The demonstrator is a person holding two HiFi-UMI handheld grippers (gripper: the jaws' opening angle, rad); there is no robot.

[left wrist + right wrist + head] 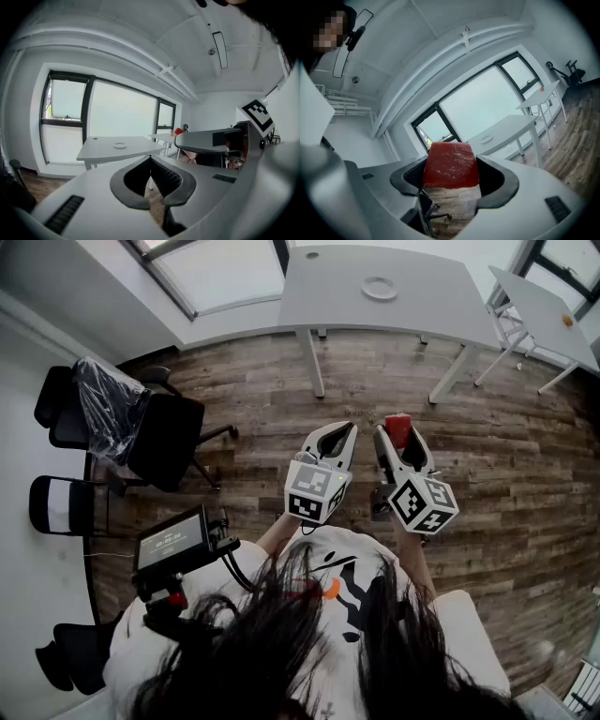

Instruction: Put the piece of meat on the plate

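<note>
The piece of meat (451,165), a red block, is clamped between the jaws of your right tongs (397,437) and held in the air above the wooden floor (234,381). Your left tongs (150,161) are closed tip to tip on nothing, just beside the right pair. The plate (380,288) sits on the white worktop (328,296), well ahead and almost straight in line with the right tongs, so I'd judge the carry runs forward

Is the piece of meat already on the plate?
No, the piece of meat sits clamped in the right gripper, while the plate lies bare on the far table.
</note>
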